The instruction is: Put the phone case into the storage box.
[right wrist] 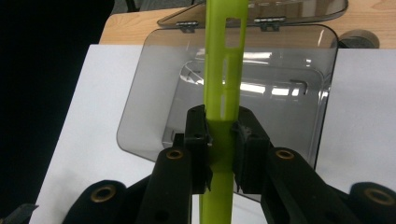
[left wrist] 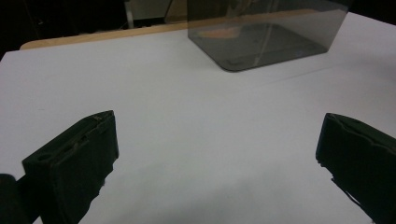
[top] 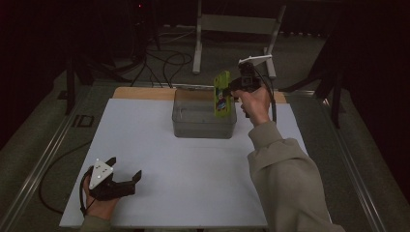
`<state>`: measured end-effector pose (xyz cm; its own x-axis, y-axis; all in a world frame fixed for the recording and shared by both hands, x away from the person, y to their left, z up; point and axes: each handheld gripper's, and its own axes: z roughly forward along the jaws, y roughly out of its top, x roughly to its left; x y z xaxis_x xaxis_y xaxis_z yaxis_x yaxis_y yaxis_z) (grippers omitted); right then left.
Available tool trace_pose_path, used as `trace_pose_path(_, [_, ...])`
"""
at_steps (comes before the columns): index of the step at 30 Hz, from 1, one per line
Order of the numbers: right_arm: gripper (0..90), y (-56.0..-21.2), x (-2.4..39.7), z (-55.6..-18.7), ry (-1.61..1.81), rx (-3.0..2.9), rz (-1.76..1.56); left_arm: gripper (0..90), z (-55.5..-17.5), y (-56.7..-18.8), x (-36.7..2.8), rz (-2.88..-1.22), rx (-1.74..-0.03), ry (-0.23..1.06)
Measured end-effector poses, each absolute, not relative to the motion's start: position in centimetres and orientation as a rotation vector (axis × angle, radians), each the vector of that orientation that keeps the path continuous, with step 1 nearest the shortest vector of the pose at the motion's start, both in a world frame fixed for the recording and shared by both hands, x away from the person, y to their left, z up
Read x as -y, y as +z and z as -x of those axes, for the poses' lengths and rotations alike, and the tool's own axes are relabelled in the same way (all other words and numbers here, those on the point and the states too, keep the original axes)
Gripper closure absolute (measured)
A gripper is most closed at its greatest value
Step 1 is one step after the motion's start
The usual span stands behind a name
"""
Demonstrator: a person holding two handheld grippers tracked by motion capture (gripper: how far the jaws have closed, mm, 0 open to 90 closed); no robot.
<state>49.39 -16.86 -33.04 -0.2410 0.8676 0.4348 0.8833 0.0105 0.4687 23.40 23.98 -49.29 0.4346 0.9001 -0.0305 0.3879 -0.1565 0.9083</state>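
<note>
A flat lime-green package [top: 222, 94] hangs upright over the right side of a smoky clear plastic box [top: 193, 126], pinched edge-on by my right gripper [top: 233, 88]. In the right gripper view the jaws press both faces of the green package [right wrist: 223, 84], and the open box [right wrist: 154, 112] lies below with its lid [right wrist: 299, 9] hinged back. My left gripper [top: 126, 169] rests on the white sheet near the front left corner, jaws wide apart. In the left gripper view its fingertips [left wrist: 79, 158] stand far apart over bare sheet, with the box [left wrist: 261, 46] farther off.
A white sheet [top: 159, 164] covers the wooden tabletop [top: 140, 93]. A metal stand [top: 232, 29] and cables [top: 164, 63] lie on the floor beyond the table. A dark round object [right wrist: 357, 39] sits by the box's far right corner.
</note>
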Motion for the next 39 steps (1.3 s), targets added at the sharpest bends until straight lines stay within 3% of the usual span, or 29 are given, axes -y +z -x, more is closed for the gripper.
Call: trace_pose_path(39, [78.1, -35.4, 16.4, -52.1, -0.940, 2.220, 1.986, 0.2, -23.3, -49.2, -24.0, -1.726, -1.112, 0.685])
